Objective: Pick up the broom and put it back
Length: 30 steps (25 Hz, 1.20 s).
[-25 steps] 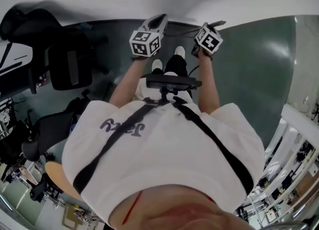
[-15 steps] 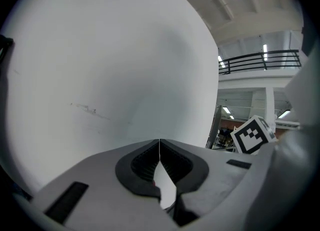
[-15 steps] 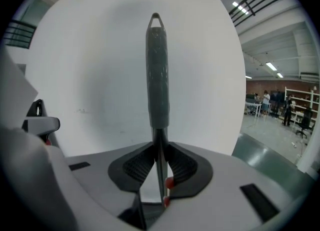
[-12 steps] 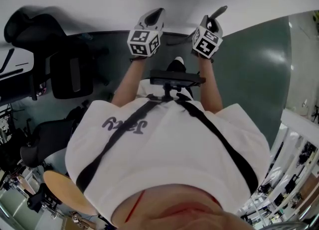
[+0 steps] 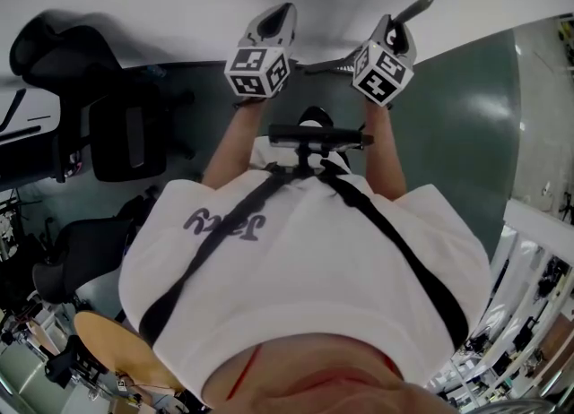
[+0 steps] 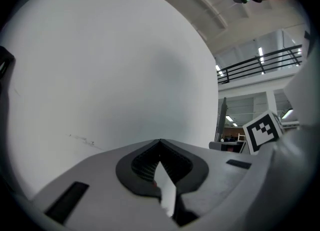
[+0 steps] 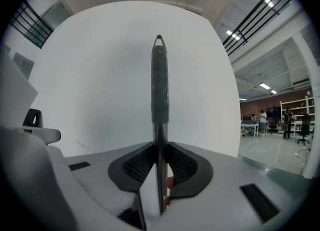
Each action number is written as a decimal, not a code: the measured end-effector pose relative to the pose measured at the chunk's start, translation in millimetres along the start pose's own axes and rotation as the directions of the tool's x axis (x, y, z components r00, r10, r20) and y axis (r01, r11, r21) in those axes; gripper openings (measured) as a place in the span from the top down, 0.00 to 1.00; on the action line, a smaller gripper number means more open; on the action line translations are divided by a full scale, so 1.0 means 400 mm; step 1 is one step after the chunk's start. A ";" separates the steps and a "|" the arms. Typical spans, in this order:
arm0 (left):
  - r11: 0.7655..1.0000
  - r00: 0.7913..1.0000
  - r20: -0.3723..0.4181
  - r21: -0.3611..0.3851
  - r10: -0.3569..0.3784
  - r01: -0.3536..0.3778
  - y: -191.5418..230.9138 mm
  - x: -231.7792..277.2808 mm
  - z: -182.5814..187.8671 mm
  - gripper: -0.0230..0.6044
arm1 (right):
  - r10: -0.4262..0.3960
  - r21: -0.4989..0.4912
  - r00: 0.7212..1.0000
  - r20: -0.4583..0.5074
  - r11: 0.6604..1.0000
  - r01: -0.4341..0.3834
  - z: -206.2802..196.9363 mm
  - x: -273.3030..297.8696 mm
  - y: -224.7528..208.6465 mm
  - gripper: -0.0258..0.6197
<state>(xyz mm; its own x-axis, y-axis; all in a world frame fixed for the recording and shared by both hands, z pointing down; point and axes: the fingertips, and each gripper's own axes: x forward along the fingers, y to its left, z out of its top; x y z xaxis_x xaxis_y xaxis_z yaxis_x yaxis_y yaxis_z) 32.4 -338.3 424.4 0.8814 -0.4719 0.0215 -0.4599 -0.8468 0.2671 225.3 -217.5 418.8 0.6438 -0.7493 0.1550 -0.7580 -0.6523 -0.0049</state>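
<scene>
Right claw (image 7: pixel 159 147) is clamped on the broom handle (image 7: pixel 159 85), both ribbed pads pressed against the metal shaft, one from each side. The shaft runs straight out between the jaws, and its grey ribbed grip sleeve, ending in a small hanging loop, stands ahead of the pads against the white wall (image 7: pixel 100 75). From the head view, that same sleeve pokes out past the right claw's marker cube (image 5: pixel 384 72), angled up towards the wall, and a thin stretch of shaft shows between the two claws. The brush end can't be made out.

Over on the left claw (image 6: pixel 160 142), the jaws are together at the tips with nothing between them, facing bare wall. The right claw's marker cube (image 6: pixel 262 131) sits just beside it on the right.

Both claws are held out in front of the person at about the same height, side by side, over the dark green floor (image 5: pixel 457 107). A black office chair (image 5: pixel 117 107) stands off to the left.
</scene>
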 end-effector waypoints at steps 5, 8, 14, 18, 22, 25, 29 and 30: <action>0.998 0.997 0.068 0.062 -0.021 0.017 -0.037 -0.012 0.064 0.94 | 0.028 -0.006 0.998 0.061 1.000 -0.028 0.070 -0.033 0.015 0.82; 0.997 0.996 0.083 0.078 -0.025 0.019 -0.065 -0.015 0.083 0.94 | 0.030 0.001 0.997 0.075 1.000 -0.030 0.095 -0.059 0.003 0.82; 0.994 0.991 0.119 0.091 -0.066 0.056 -0.118 -0.019 0.106 0.94 | 0.028 0.020 0.990 0.142 0.999 -0.031 0.136 -0.103 -0.032 0.82; 0.989 0.984 0.128 0.098 -0.124 0.112 -0.159 -0.002 0.091 0.94 | 0.004 0.032 0.989 0.148 0.999 -0.009 0.121 -0.123 -0.067 0.82; 0.982 0.979 0.100 0.078 -0.177 0.170 -0.238 0.040 0.063 0.94 | -0.007 0.037 0.992 0.128 0.999 0.003 0.108 -0.145 -0.131 0.82; 0.966 0.965 0.070 0.070 -0.252 0.248 -0.338 0.078 0.032 0.94 | -0.038 0.046 0.993 0.109 0.998 0.033 0.098 -0.161 -0.205 0.82; 0.942 0.944 0.027 0.068 -0.330 0.327 -0.442 0.125 -0.023 0.94 | -0.094 0.049 0.993 0.075 0.995 0.091 0.064 -0.163 -0.294 0.82; 0.938 0.940 0.015 0.069 -0.341 0.339 -0.461 0.139 -0.039 0.94 | -0.109 0.049 0.992 0.069 0.993 0.106 0.055 -0.163 -0.315 0.82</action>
<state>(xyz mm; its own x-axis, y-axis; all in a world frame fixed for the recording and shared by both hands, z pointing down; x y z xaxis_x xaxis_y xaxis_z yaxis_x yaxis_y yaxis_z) 167.8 -204.5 391.5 0.9837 -0.1585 -0.0851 -0.1399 -0.9714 0.1917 281.1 -88.9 387.7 0.7283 -0.6798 0.0862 -0.6796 -0.7327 -0.0365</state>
